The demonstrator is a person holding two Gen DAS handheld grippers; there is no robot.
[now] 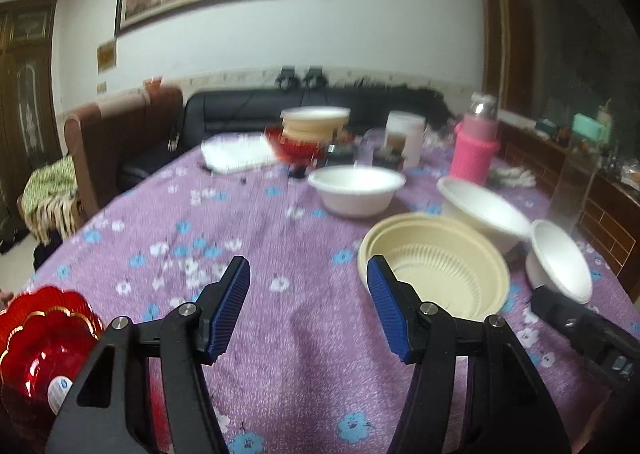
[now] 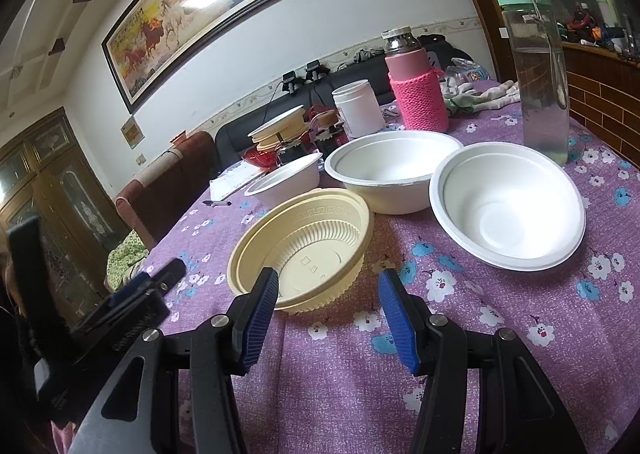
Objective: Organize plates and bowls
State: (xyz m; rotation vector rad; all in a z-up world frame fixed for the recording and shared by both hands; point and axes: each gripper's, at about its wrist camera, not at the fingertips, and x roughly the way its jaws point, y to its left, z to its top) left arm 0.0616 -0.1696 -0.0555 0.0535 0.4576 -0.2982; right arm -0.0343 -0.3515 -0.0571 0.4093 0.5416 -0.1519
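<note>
My left gripper (image 1: 308,270) hangs open above the purple flowered tablecloth (image 1: 256,214), nothing between its blue pads. A cream ribbed bowl (image 1: 436,266) sits just beyond its right fingertip. Three white bowls (image 1: 356,190) (image 1: 480,210) (image 1: 560,258) stand behind and right of it. Red scalloped plates (image 1: 44,330) lie stacked at the lower left. My right gripper (image 2: 329,282) is open and empty, the cream bowl (image 2: 304,246) just ahead of its left fingertip. The white bowls (image 2: 508,206) (image 2: 392,170) (image 2: 288,178) lie beyond.
At the table's back stand a stack of cream lidded bowls (image 2: 280,130), a red dish (image 2: 260,156), a white jar (image 2: 356,106), a pink-sleeved flask (image 2: 418,94) and a clear green-capped bottle (image 2: 540,66). A black sofa (image 1: 240,110) and a brown chair (image 1: 116,142) lie behind.
</note>
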